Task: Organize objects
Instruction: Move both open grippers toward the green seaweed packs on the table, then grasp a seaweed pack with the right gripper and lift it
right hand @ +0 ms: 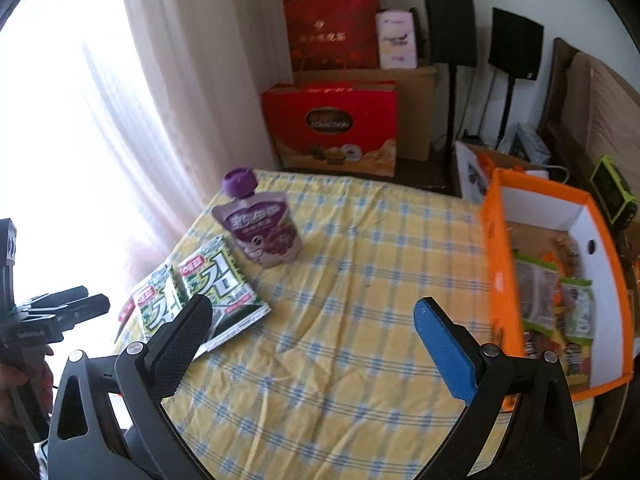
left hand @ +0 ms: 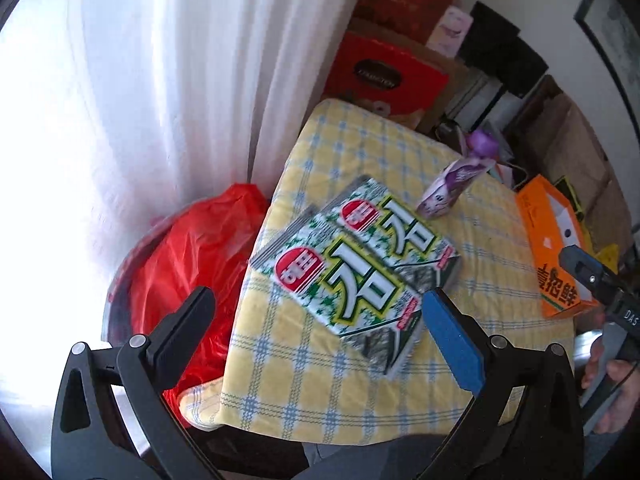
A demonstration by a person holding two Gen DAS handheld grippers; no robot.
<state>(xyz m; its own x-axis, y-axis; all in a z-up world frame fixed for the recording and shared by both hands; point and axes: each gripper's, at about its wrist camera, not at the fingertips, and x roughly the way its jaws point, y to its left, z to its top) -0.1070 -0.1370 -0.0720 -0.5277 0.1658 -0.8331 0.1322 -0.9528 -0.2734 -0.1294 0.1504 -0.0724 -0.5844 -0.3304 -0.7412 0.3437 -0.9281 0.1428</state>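
Observation:
Two green-and-white seaweed packets (left hand: 352, 260) (right hand: 216, 284) lie overlapping near the left edge of the yellow checked tablecloth (left hand: 304, 364) (right hand: 360, 320). A purple spouted pouch (left hand: 452, 188) (right hand: 260, 224) stands just beyond them. An orange box (left hand: 552, 248) (right hand: 496, 264) at the table's right side holds several snack packs. My left gripper (left hand: 316, 300) hovers open over the near end of the packets, holding nothing. My right gripper (right hand: 312, 312) hangs open over the middle of the cloth, between the packets and the box, with nothing between its fingers.
A red plastic bag (left hand: 188, 264) sits in a bin left of the table by the white curtain (left hand: 180, 80). Red gift bags (right hand: 332, 120) and cardboard boxes stand behind the table. Two black speakers on stands (right hand: 516, 44) and a green device (right hand: 612, 192) are at the right.

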